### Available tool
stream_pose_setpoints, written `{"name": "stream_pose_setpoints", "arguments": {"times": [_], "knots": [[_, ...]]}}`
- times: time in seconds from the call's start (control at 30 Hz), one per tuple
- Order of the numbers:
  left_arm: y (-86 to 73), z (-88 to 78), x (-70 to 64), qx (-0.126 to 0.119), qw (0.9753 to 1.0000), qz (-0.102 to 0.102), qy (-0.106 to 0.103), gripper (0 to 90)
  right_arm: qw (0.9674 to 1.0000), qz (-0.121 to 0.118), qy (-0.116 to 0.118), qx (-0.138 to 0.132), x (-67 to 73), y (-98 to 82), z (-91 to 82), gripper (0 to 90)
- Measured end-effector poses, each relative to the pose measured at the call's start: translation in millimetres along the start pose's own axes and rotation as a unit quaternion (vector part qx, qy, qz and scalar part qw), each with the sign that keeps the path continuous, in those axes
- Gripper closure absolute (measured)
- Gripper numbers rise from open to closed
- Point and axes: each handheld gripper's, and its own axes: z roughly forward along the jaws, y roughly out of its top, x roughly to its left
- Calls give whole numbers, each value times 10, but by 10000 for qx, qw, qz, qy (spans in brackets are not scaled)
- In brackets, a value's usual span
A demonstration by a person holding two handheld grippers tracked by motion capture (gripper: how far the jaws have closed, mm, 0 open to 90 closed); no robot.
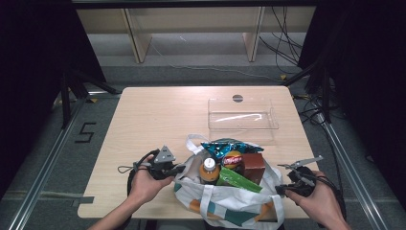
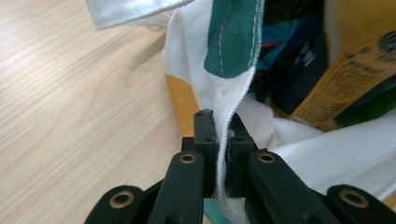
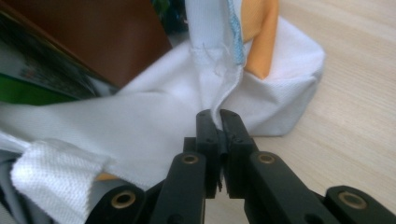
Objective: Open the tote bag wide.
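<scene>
High view: a cloth bag [image 1: 230, 201] of snacks sat at the table's [image 1: 143, 124] near edge, its rim clamped by the left gripper [image 1: 178, 168] and right gripper [image 1: 282, 190]; even, outward pulling was judged best.

The bag [image 1: 230, 201] hides its groceries' lower parts.

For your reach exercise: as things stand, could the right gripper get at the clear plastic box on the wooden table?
Probably not as it stands. The right gripper is shut on the white cloth bag's edge, so it would have to let go first. Beyond that, the bare wooden table leaves the way to the clear plastic box free.
</scene>
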Motion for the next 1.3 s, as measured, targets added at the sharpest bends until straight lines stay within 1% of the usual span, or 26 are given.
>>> {"name": "stream_pose_setpoints", "arguments": {"times": [0.03, 0.07, 0.1, 0.13, 0.17, 0.27, 0.3, 0.33, 0.4, 0.43, 0.5, 0.57, 0.6, 0.63, 0.67, 0.7, 0.77, 0.9, 0.93, 1.0, 1.07, 1.1, 1.13, 1.17, 1.2, 1.3], "knots": [[-5, 2, 22, 31, 10000, -13, 24, 863, 9999, -120, -67, -26, -12, -2, 29, 877], [-7, 3, 36, 21, 10000, -33, 33, 863, 9999, -58, -94, 17, -8, -6, 46, 877], [-5, -6, 47, 65, 9999, 61, 48, 863, 9999, 103, -35, 24, 21, -13, 63, 876], [-6, -3, 42, 37, 10000, 48, 51, 863, 9999, 113, -35, 59, 27, -13, 64, 874], [-7, -5, 39, 24, 10000, 55, 69, 862, 10000, -26, -74, 36, 10, -11, 67, 871], [10, -46, 21, -137, 9998, -105, 110, 819, 10000, -76, -54, -4, -24, -3, 22, 808], [27, -79, 30, -250, 9996, -67, 136, 788, 9999, 127, -39, -41, -6, -2, -12, 777], [43, -112, 29, -364, 9991, -135, 166, 760, 9998, -71, -75, -188, -52, 8, -60, 728], [95, -177, 35, -606, 9980, -103, 144, 709, 9977, -135, -97, -650, -86, 38, -146, 705], [130, -198, 31, -776, 9969, -44, 90, 693, 9971, -89, -52, -751, -90, 66, -212, 690], [206, -242, 21, -966, 9953, -22, 43, 642, 9939, -66, -119, -1092, -73, 125, -307, 665], [291, -263, 17, -1150, 9932, 153, 0, 597, 9887, -404, -122, -1442, -80, 226, -417, 652], [332, -268, 17, -1198, 9926, 206, -3, 581, 9902, -396, -84, -1336, -72, 270, -472, 646], [370, -266, 22, -1231, 9920, 267, -22, 575, 9889, -460, -2, -1414, -77, 314, -476, 640], [402, -255, 25, -1273, 9914, 305, -59, 570, 9844, -623, -16, -1644, -87, 355, -460, 642], [430, -241, 37, -1294, 9909, 342, -106, 567, 9850, -665, -2, -1593, -89, 385, -460, 645], [475, -207, 46, -1261, 9910, 418, -163, 570, 9820, -740, -26, -1738, -80, 441, -419, 649], [524, -101, 43, -1170, 9899, 753, -262, 598, 9834, -768, 123, -1641, -58, 517, -317, 656], [532, -84, 48, -1144, 9895, 848, -254, 611, 9809, -885, 94, -1730, -79, 531, -261, 657], [546, -41, 42, -1106, 9893, 916, -256, 626, 9846, -780, 168, -1555, -75, 549, -240, 661], [560, -1, 35, -1093, 9888, 989, -249, 666, 9838, -793, 212, -1595, -92, 573, -201, 702], [571, 3, 41, -1034, 9884, 1082, -245, 696, 9839, -820, 241, -1568, -114, 581, -190, 758], [574, 19, 30, -985, 9891, 1062, -252, 725, 9845, -853, 235, -1512, -121, 584, -185, 805], [581, 34, 29, -995, 9884, 1116, -267, 760, 9851, -793, 186, -1514, -116, 595, -173, 855], [582, 47, 20, -969, 9891, 1075, -269, 780, 9839, -852, 185, -1558, -118, 604, -161, 878], [575, 93, 27, -885, 9907, 975, -330, 791, 9852, -857, 188, -1473, -116, 626, -121, 891]]}}
